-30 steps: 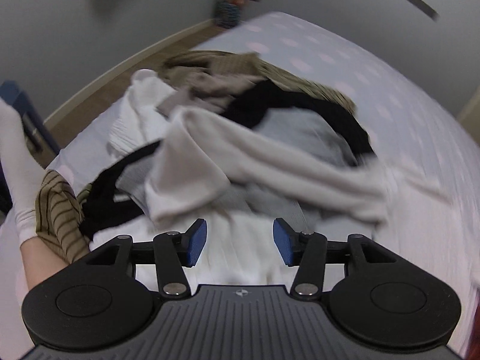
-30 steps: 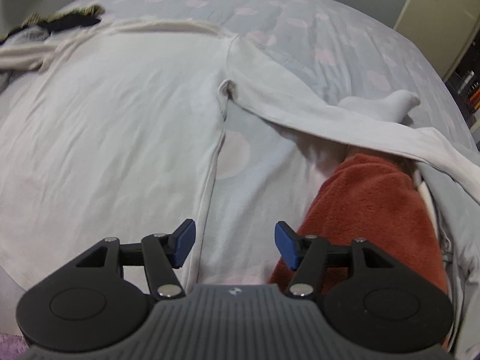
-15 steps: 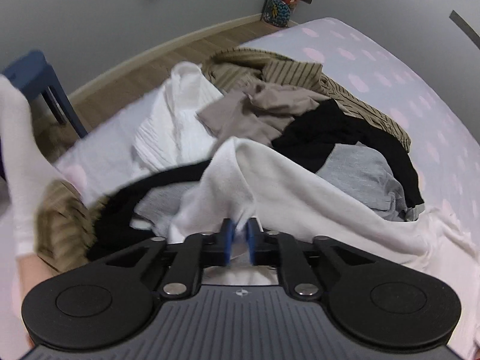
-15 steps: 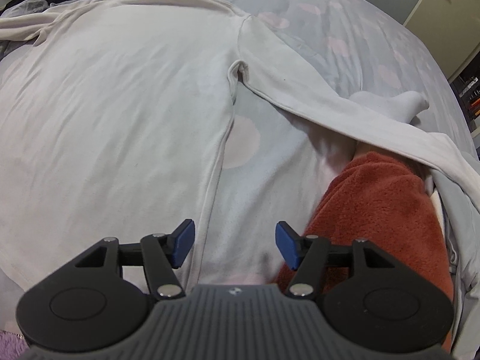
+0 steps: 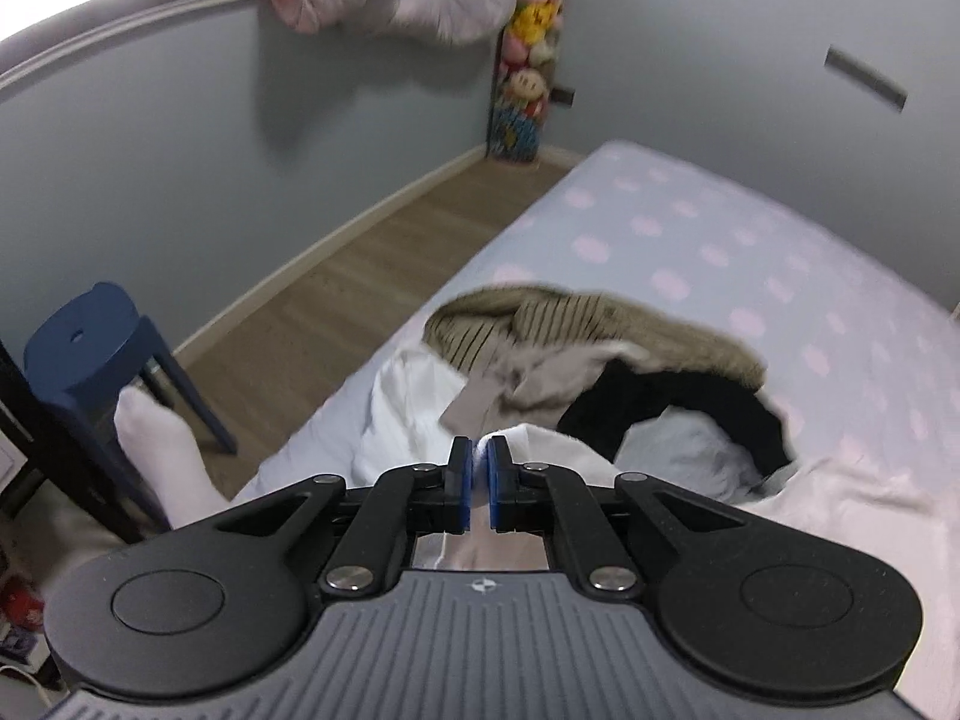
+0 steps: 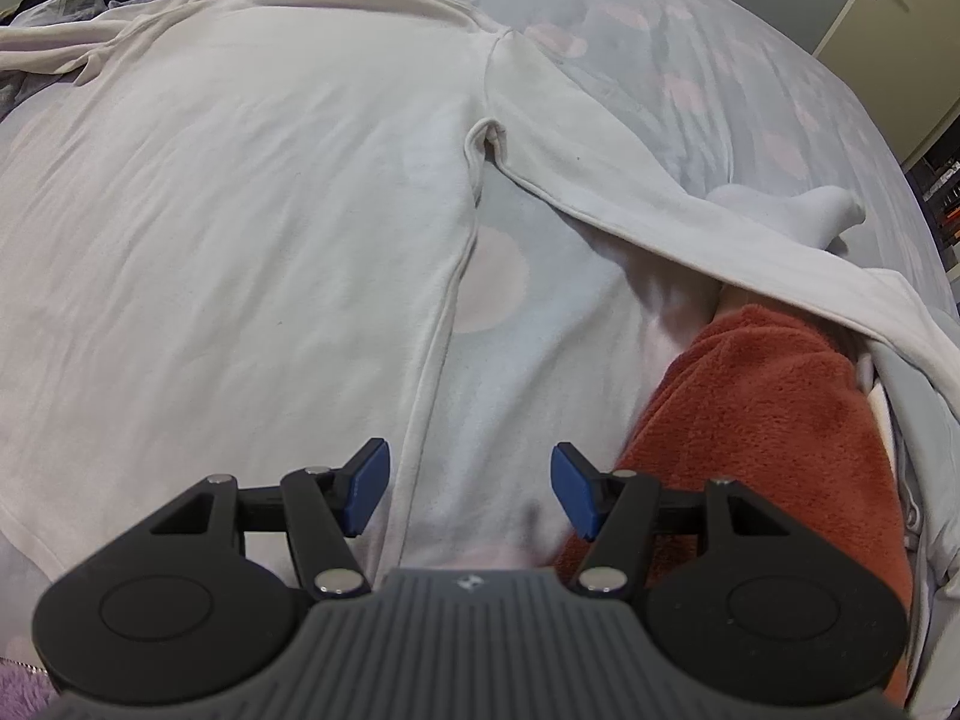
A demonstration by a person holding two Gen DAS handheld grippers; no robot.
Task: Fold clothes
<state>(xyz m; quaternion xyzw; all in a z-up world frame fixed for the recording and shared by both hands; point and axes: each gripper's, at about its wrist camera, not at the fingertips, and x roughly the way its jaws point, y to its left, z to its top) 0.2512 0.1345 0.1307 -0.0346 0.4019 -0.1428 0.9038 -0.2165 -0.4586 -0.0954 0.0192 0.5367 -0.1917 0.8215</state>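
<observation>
- My left claw (image 5: 475, 483) sits low in the centre of the left wrist view, its blue pads pressed almost together with a bit of white cloth pinched between them.
- That cloth belongs to the white long-sleeved shirt (image 6: 240, 198), which spreads flat over the left and middle of the right wrist view on the bed (image 6: 708, 30).
- One sleeve (image 6: 630, 180) runs from the shirt's armpit in the upper centre down to the right edge of the frame, passing over my leg.
- My right claw (image 6: 469, 489) hangs at the bottom centre of its view with its pads wide apart, gripping nothing; the shirt's side seam lies just beneath the gap, closer to the left pad.
- A rust-red fleece trouser leg (image 6: 762, 420) fills the lower right of that view, and my white sock (image 6: 798, 210) pokes out past the sleeve at mid right.
- In the left wrist view, a pile of clothes (image 5: 600, 360) lies on the bed above and right of my left claw: a tan striped piece on top, a beige one beneath it, something black curling around a grey garment, and white fabric at the left side.
- The bedsheet is pale lilac with pink dots.
- A blue stool (image 5: 90, 348) stands on the wooden floor at mid left, and my other white sock (image 5: 156, 450) shows just in front of it.
- A stack of plush toys (image 5: 528, 60) stands in the corner of the room at the top centre.
</observation>
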